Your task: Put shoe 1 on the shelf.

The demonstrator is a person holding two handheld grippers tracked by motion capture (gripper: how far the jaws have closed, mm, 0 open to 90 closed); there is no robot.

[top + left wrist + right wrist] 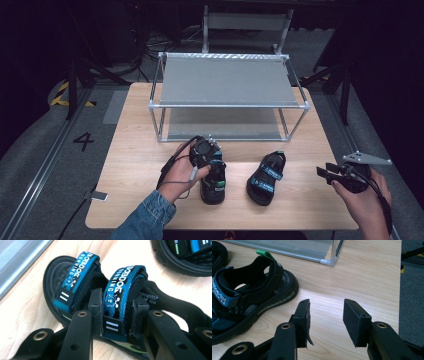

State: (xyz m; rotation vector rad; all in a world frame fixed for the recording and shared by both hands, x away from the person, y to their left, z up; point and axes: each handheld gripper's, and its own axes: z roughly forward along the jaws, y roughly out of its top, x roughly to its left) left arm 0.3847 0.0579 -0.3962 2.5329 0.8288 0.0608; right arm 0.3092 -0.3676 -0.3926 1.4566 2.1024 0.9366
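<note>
1. Sandals: both lie on the tabletop (140,150) in front of the rack (227,102), none on a shelf yet.
2. Left sandal (82,302), nearest the rack's front left leg: the left gripper (116,312) has its jaws clamped on the rear blue strap (117,297), not lifted.
3. Right sandal (266,178), beside it: untouched.
4. Right gripper (325,322), right of the rack: jaws apart, empty.
5. Left to do, likely: lifting and shelving both.

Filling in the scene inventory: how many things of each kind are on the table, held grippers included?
Sandals: 2, left one and right one
Metal rack: 1
Grippers: 2, left gripper and right gripper
Total: 5
</note>
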